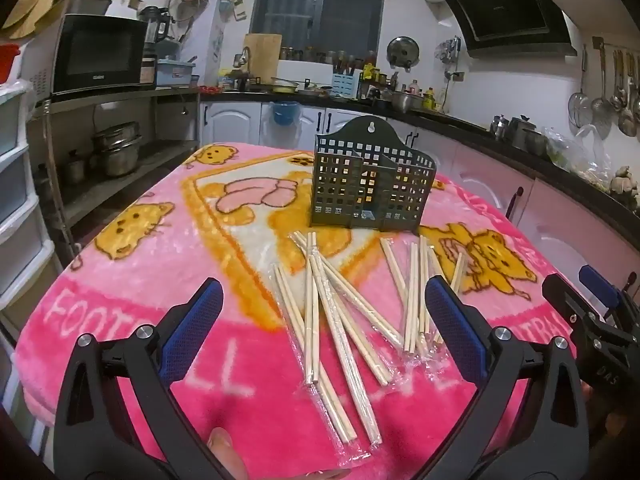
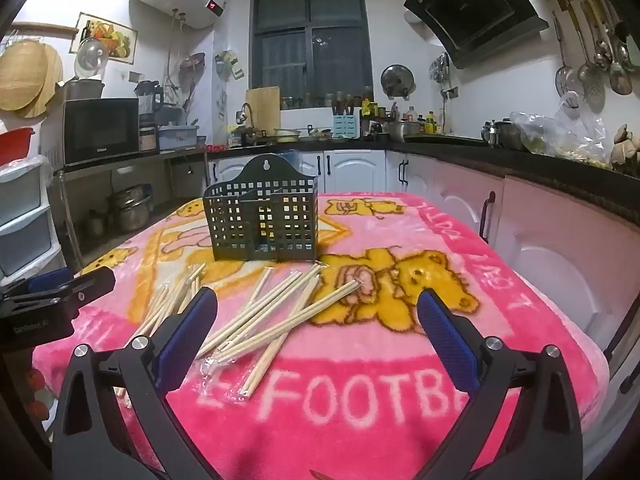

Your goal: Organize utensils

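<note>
Several pairs of wooden chopsticks (image 1: 336, 320) in clear plastic sleeves lie scattered on a pink blanket-covered table (image 1: 140, 280). Behind them stands a dark green perforated utensil holder (image 1: 372, 188), upright and with nothing showing inside. My left gripper (image 1: 324, 312) hovers open above the near ends of the chopsticks, nothing between its blue pads. In the right wrist view the chopsticks (image 2: 272, 312) lie left of centre in front of the holder (image 2: 262, 220). My right gripper (image 2: 318, 320) is open over them, holding nothing. The left gripper (image 2: 56, 292) shows at the left edge.
The right gripper (image 1: 592, 304) shows at the right edge of the left wrist view. Kitchen counters (image 2: 520, 160) with pots and bottles run behind and to the right of the table. A microwave (image 1: 100, 56) sits on a shelf at the left. A fingertip (image 1: 224, 444) shows below the left gripper.
</note>
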The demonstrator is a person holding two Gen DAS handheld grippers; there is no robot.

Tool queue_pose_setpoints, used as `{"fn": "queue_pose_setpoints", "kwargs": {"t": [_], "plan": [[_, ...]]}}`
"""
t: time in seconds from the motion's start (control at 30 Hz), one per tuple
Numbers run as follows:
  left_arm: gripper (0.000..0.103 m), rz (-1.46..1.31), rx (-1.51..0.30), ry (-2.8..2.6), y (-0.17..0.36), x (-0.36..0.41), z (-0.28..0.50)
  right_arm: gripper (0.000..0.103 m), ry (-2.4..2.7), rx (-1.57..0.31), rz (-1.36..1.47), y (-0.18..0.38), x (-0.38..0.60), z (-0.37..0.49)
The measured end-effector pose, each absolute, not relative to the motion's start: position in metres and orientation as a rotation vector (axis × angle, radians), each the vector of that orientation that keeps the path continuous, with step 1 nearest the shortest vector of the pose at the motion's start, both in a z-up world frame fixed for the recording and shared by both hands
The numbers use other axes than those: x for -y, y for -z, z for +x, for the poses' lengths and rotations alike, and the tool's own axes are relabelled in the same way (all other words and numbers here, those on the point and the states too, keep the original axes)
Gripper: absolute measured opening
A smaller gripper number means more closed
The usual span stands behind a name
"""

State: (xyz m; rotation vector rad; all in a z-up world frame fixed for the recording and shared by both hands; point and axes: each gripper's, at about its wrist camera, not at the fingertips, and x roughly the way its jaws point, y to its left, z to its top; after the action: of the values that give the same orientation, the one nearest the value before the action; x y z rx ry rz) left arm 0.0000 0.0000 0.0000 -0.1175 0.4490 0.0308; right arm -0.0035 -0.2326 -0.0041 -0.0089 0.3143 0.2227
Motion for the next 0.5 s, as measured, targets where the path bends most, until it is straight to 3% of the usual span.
{"fn": "queue_pose_setpoints", "kwargs": {"t": [0.5], "plan": [[0.094,-0.121,-0.452,-0.024,-0.0003,-0.0008,-0.0001,0.097,-0.231,-0.305,-0.004,0.0052,0.2349,-0.0050]]}}
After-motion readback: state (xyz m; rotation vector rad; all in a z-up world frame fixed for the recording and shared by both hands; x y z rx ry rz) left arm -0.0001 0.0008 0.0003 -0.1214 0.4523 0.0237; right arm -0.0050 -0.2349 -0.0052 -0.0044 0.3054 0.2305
